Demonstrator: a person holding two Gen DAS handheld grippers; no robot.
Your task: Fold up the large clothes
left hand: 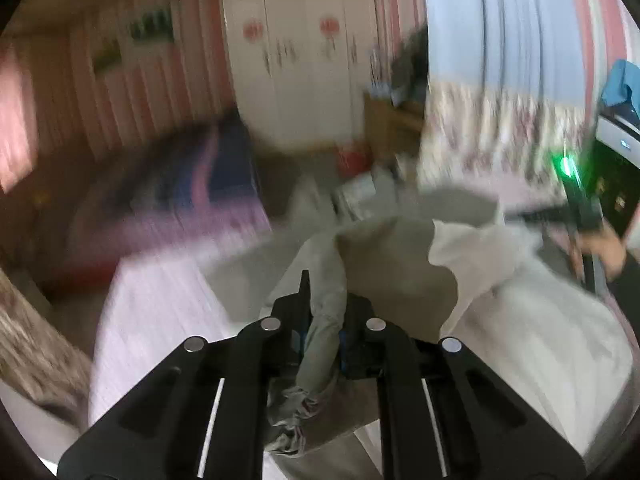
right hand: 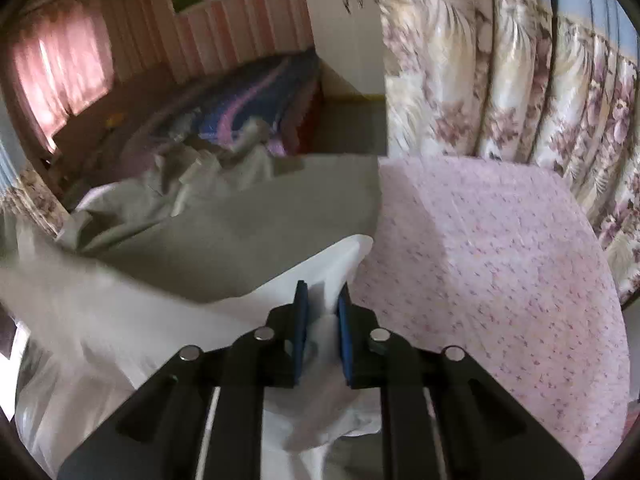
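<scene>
Pink speckled bedspread [right hand: 500, 248], both tools pinching rumpled pale garment [left hand: 400, 264]

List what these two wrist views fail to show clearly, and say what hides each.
- Garment type: left wrist view, motion blur and bunching.
- Right claw grip: left wrist view, blurred.
- Garment's near edge: right wrist view, cut off by the frame.
- Wardrobe markings: right wrist view, cropped and blurred.

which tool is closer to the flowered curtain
Right. The right tool, shut on the pale garment, has the flowered curtain just past the pink bedspread. The left tool sees it farther off.
</scene>
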